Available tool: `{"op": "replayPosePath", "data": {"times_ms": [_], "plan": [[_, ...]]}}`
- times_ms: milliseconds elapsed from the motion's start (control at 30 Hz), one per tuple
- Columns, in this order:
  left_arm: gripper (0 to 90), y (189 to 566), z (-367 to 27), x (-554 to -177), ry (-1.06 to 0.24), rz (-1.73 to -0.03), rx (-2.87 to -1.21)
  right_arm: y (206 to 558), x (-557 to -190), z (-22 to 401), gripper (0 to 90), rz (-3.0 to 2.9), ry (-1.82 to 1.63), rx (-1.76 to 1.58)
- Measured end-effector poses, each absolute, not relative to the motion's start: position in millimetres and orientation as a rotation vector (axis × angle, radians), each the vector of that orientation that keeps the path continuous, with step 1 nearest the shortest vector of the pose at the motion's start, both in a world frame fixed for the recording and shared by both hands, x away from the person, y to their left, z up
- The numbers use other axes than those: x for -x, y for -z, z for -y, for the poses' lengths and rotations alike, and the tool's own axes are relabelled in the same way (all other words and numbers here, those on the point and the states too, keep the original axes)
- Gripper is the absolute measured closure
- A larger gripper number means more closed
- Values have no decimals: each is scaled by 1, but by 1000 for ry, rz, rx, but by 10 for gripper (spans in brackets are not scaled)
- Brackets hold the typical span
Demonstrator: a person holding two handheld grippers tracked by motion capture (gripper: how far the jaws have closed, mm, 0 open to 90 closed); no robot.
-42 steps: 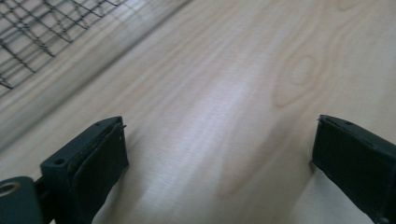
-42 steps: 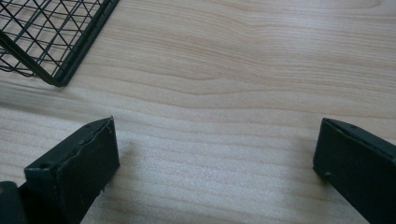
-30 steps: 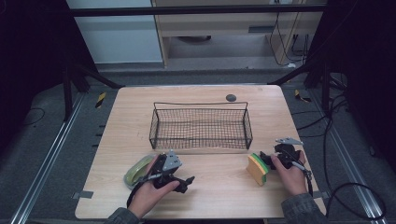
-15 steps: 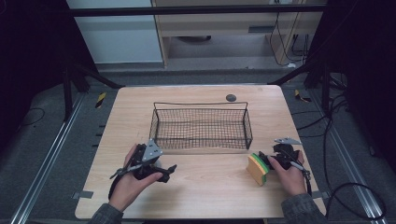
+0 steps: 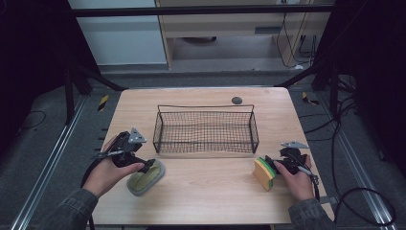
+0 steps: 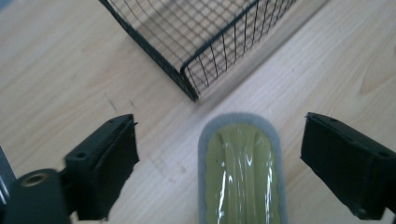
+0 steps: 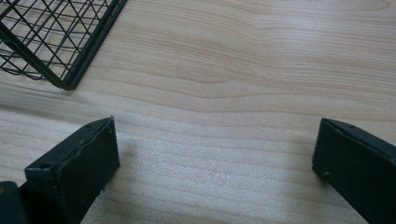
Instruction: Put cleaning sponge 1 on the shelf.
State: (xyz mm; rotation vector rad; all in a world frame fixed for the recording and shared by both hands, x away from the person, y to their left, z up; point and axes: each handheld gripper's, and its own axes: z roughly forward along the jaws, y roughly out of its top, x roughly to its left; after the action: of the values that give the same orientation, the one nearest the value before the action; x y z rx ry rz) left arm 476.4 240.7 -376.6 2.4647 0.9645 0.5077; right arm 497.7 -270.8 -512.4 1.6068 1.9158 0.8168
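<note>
Left gripper (image 6: pixel 219 154) jaws wide, just been closing, straddling glossy oval green sponge (image 6: pixel 240 177); wire-mesh basket (image 6: pixel 205 42) at 12 o'clock. Right gripper (image 7: pixel 215 158) wide, empty, over wood-grain table (image 7: pixel 243 70).

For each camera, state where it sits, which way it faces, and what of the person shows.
High view: above the near table edge, facing forward and down; both hands, left gripper, right gripper.
Left gripper view: on that gripper, along open jaws at green sponge.
Right gripper view: along open jaws at bare table.
All share the wire basket.
</note>
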Motion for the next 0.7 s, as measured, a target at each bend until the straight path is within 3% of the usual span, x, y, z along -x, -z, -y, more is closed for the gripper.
{"op": "replayPosePath", "data": {"times_ms": [267,700], "plan": [[163,368,-249,-481,-381,-1026,-2533,513,-497,270,9,-1918,-822,-1603],[225,377,-253,-475,-344,-1032,-2617,513,-496,269,9,-1920,-825,-1605]]}}
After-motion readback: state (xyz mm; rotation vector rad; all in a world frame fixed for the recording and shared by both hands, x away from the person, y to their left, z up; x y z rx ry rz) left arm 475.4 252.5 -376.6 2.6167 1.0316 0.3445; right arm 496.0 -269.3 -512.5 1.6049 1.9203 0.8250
